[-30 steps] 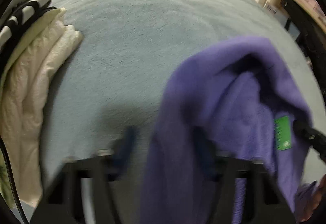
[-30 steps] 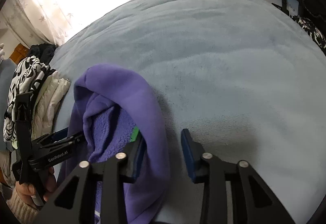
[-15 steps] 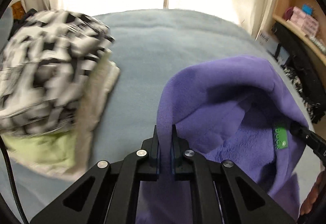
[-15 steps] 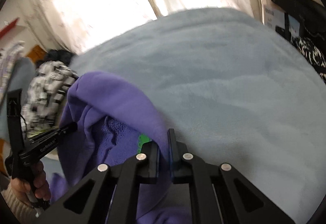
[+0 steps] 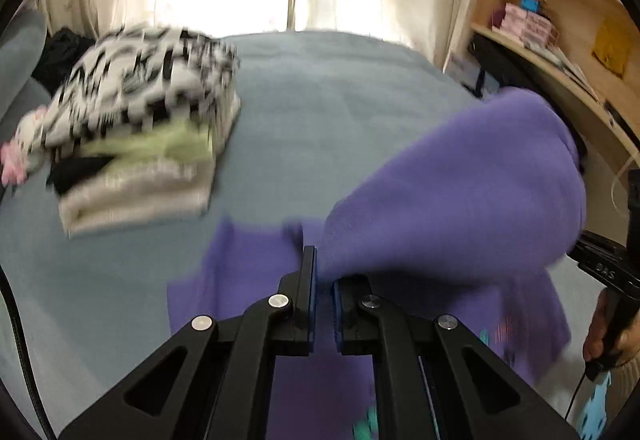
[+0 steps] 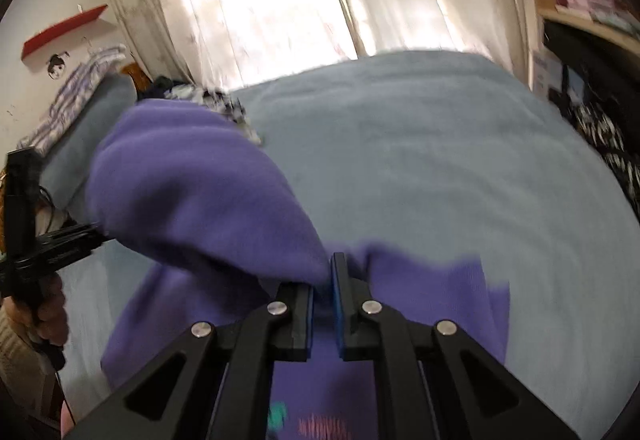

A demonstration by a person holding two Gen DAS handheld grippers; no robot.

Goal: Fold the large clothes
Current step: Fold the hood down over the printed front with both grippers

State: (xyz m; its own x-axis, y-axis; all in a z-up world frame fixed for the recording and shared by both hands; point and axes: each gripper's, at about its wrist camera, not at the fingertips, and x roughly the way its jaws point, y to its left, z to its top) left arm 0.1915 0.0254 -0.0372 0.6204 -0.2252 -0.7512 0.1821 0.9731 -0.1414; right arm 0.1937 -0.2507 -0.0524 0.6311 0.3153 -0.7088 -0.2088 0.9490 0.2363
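Bed [image 5: 328,112] with grey-blue blanket fills both views. Purple hoodie [image 5: 460,196] lifted above bed, stretched between both grippers, body hanging down toward blanket. Stack of folded clothes [image 5: 140,136] on bed, left of hoodie, apart from it. Left hand-held gripper [image 5: 323,272] clamped on hoodie edge. Right hand-held gripper [image 6: 322,284] clamped on hoodie edge too. Views blurred.

A purple fleece garment [image 5: 460,192] hangs bunched above the bed, its lower part draped flat.
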